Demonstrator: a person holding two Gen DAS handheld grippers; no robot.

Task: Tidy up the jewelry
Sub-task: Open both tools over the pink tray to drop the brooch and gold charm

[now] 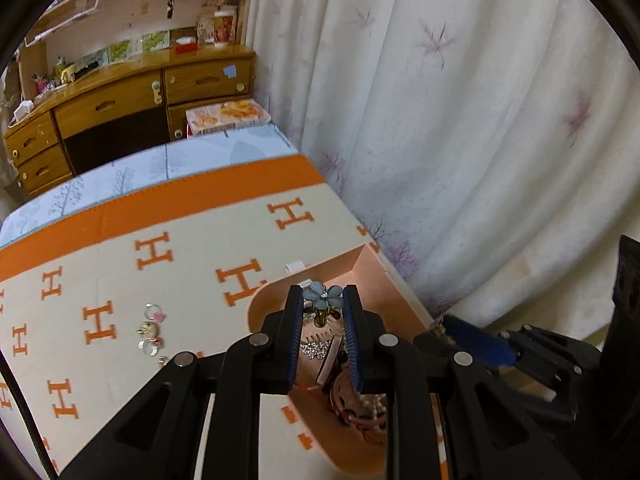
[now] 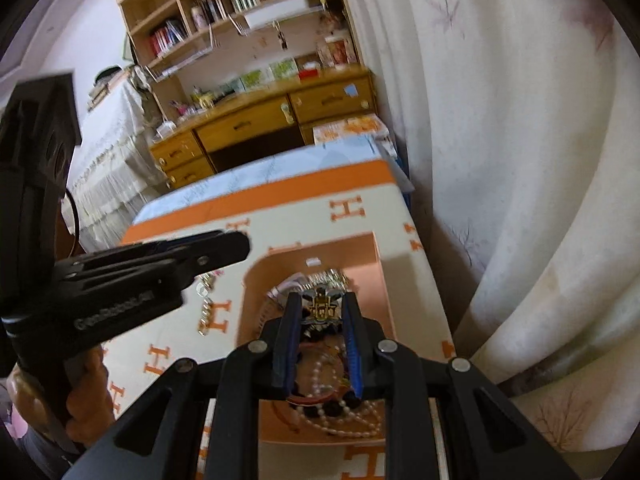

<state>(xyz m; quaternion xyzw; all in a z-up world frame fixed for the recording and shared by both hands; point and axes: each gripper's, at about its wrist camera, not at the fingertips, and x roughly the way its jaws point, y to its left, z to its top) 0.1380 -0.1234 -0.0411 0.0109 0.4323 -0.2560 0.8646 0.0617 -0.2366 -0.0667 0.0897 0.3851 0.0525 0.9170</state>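
Woven H-patterned cloth underlies both grippers, left [image 1: 322, 300] clamping blue flower clip [image 1: 322, 295], right [image 2: 322, 304] gilt clip [image 2: 324, 305].

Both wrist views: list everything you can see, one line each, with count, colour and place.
Jewelry box: one, pink, open on the blanket by the curtain.
Flower clip: one, pale blue, between the left gripper's fingers.
Gold clip: one, gold and silver, between the right gripper's fingers.
Pearl necklace: one, white, inside the box.
Rings: a few, silver and pink, loose on the blanket.
Blanket: one, cream with orange letters.
Curtain: white, right side.
Desk: one, wooden, far end.
Left gripper: black.
Right gripper: black.
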